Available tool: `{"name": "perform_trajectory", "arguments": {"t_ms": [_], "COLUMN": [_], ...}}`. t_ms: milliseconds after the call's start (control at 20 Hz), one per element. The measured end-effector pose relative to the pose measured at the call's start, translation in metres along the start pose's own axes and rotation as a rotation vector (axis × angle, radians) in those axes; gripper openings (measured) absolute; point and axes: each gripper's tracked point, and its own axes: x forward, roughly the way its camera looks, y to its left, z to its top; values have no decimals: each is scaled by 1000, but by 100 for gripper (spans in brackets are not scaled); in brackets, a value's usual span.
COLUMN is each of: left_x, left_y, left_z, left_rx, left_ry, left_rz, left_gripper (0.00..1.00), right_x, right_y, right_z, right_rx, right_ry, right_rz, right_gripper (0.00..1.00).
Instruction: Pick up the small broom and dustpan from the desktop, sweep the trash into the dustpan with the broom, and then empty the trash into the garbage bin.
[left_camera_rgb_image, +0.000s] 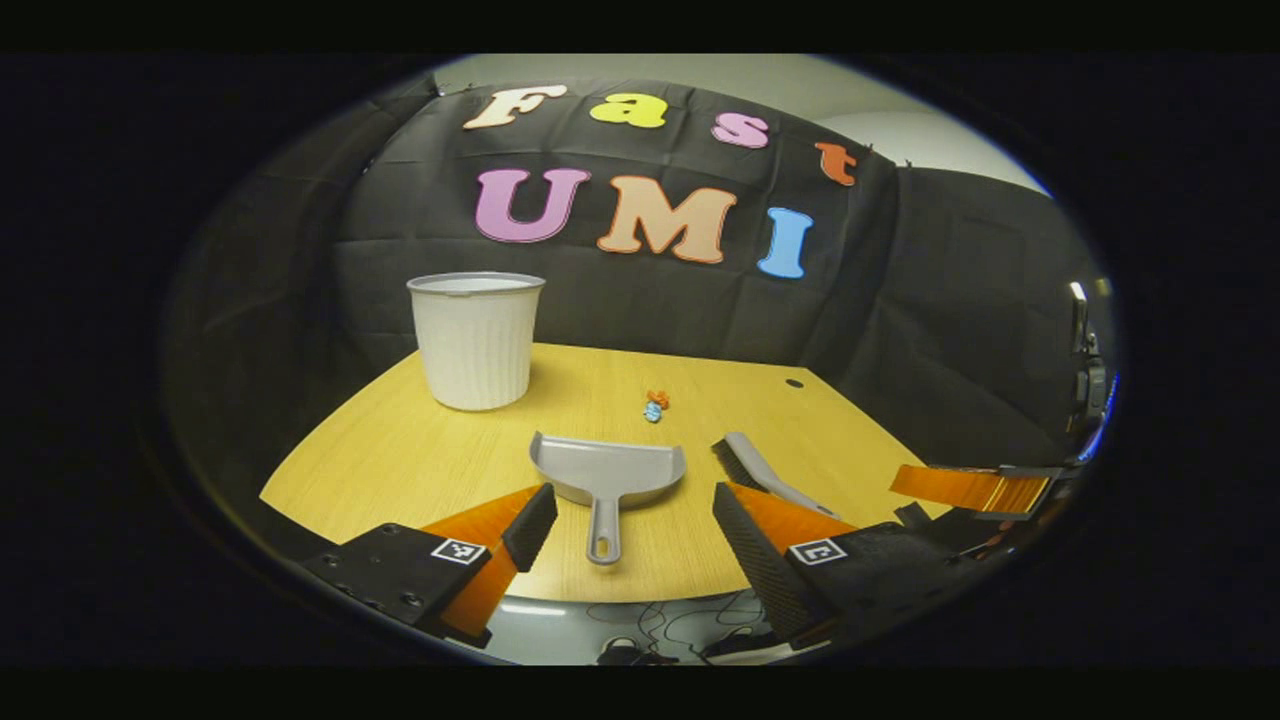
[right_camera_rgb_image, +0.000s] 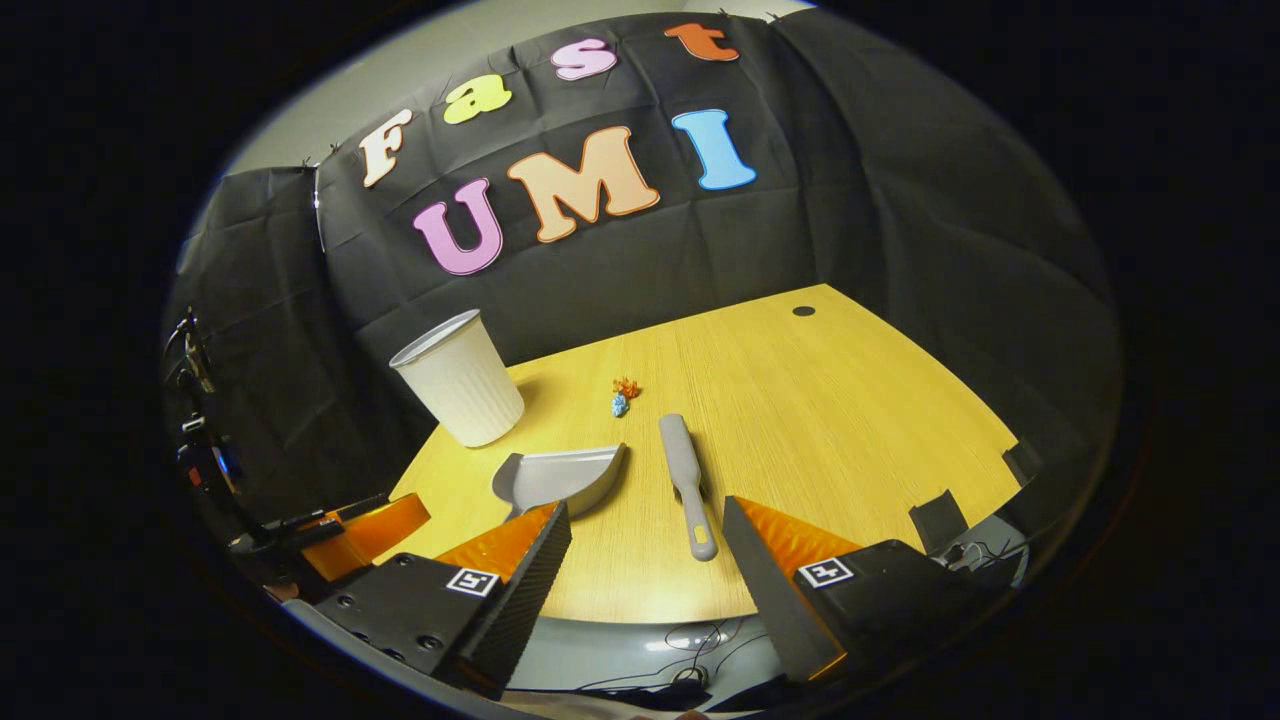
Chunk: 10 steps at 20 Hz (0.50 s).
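Note:
A grey dustpan (left_camera_rgb_image: 607, 475) lies on the wooden desktop (left_camera_rgb_image: 400, 450), handle toward me, straight ahead of my open left gripper (left_camera_rgb_image: 635, 535). The grey small broom (left_camera_rgb_image: 760, 468) lies just right of it. Two small bits of trash (left_camera_rgb_image: 655, 405), one orange and one blue, sit beyond the pan. A white ribbed garbage bin (left_camera_rgb_image: 475, 340) stands at the far left. In the right gripper view the broom (right_camera_rgb_image: 685, 480) lies ahead of my open right gripper (right_camera_rgb_image: 650, 560), with the dustpan (right_camera_rgb_image: 555, 478) to its left, the trash (right_camera_rgb_image: 622, 397) behind and the bin (right_camera_rgb_image: 458, 380) farther left. Both grippers hover at the near edge, holding nothing.
A dark round hole (right_camera_rgb_image: 803, 311) marks the far right of the desktop (right_camera_rgb_image: 850, 420). Cables (right_camera_rgb_image: 690, 650) lie on the floor below the near edge. The right gripper (left_camera_rgb_image: 970, 490) shows at the right of the left gripper view, and the left gripper (right_camera_rgb_image: 370, 530) at the left of the right gripper view.

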Motion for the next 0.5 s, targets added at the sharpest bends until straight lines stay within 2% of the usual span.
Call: {"name": "perform_trajectory", "arguments": {"t_ms": [150,500], "left_x": [1,4], "left_y": [-2,-3], "left_z": [-1,-11], "left_rx": [0,1], "left_ry": [6,31], "left_rz": [1,-1], "left_gripper": [96,94], "right_x": [0,7], "right_y": [1,1], "right_z": [-4,-10], "right_rx": [-8,-5], "right_ry": [7,29], "right_rz": [3,4], "right_gripper": [92,92]}}
